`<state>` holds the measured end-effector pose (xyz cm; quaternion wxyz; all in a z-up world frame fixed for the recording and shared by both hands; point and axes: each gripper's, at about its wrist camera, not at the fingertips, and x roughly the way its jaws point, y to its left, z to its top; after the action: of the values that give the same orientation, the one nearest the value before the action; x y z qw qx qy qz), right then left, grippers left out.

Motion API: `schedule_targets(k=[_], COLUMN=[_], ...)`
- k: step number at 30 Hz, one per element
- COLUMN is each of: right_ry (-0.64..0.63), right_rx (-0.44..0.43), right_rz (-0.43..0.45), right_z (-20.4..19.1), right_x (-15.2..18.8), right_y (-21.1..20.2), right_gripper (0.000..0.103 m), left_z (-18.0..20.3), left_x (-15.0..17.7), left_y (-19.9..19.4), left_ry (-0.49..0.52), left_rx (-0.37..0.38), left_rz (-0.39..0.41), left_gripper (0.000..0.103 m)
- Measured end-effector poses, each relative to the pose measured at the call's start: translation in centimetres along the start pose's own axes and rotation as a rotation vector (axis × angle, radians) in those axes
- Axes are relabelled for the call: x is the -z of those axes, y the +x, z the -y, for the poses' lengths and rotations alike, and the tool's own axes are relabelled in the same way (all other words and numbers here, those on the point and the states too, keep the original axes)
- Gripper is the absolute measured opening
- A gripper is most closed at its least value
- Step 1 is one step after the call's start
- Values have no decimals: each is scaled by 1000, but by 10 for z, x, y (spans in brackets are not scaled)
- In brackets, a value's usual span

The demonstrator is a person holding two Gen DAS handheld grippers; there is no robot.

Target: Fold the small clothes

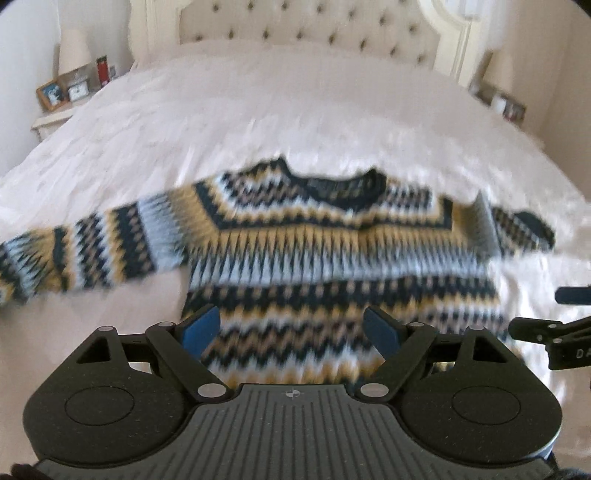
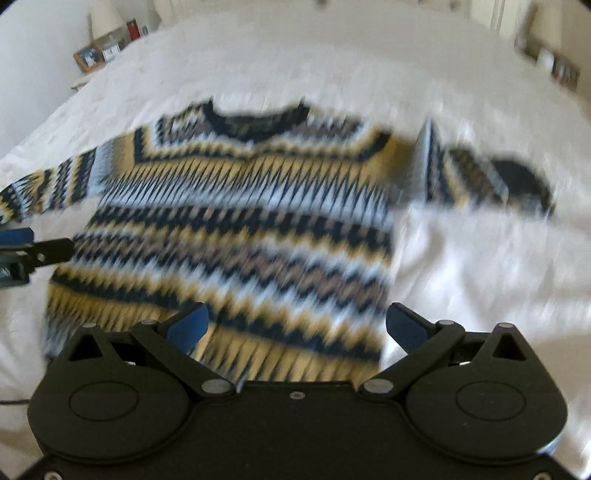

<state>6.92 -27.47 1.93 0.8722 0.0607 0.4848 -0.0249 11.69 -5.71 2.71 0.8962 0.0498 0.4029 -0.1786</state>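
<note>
Clearly, your patterned sweater lay flat, front up, on the white bed, its dark collar toward the tufted headboard on the far side and its hem toward you on the near side. Zigzag bands of navy, mustard, pale blue and tan ran across it. Both views were smeared, so fine detail of the knit could not be made out.

The sleeve on the left stretched straight out across the bedding, while the sleeve on the right sat bunched and partly doubled over, ending in a dark cuff.

Your left gripper hung over the near part of the sweater with its blue fingers spread wide and nothing pinched between them. Your right gripper hung over the hem near the sweater's right edge, its fingers likewise spread apart and pinching nothing; whether they touched the knit below, you could not tell from these views. Each tool showed at the edge of the other's camera, so the two sat side by side at the near side of the bed.

At the far left stood a nightstand with a lamp, a framed picture and a red bottle.
</note>
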Motion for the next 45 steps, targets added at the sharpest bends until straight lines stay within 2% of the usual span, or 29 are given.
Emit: schedule_targets(k=[3,8,10,13,15,17,18,22,27,31,35,39,40,41,42,43,44,45], right_ry=[-73,-96,-117,-165,-175,-172,-175,-189,-201,-237,-245,-228,-223,-220,-220,-220,-221,-225], right_rx=[-1,4,33,43,28,-7,-22,-24,-52,-66,-76,-137,-163,-188,-199,-201,-188,-197], right_rz=[74,162,186,225,222,211,206,205,211,182,165,139,134,135,139,145,152,154], right_z=[9,23,25,30,33,38,39,42,50,55,63,69,71,71,71,69,67,65], right_x=[-17,-51,-64,-83,-98,-109,-114,-132,-148,-151,-150,-150,-150,-149,-149,-149,-149,-148], right_y=[10,39,54,80,103,121,130,161,193,216,233,242,242,241,240,237,234,231], right_gripper=[102,102,102,102,99,91,91,80,80,80,91,90,83,72,65,51,32,19], left_z=[-6,-20,-25,-31,-35,-40,-43,-55,-60,-65,-71,-83,-85,-86,-83,-81,-78,-75], left_x=[-12,-35,-45,-59,-69,-76,-81,-95,-100,-95,-100,-110,-111,-110,-109,-106,-103,-99], left_y=[16,55,74,102,123,139,149,185,222,241,253,260,260,260,258,254,250,246], left_ry=[-4,23,59,101,141,168,179,212,311,376,360,279,268,267,270,271,273,273], left_rx=[61,146,139,75,63,42,31,17,16,6,33,99,108,120,129,108,80,62], left_rz=[48,117,126,129,129,120,117,118,115,123,111,47,41,42,59,80,101,118], left_gripper=[84,84,84,84,84,82,78,74,74,76,84,83,79,72,49,29,21,15])
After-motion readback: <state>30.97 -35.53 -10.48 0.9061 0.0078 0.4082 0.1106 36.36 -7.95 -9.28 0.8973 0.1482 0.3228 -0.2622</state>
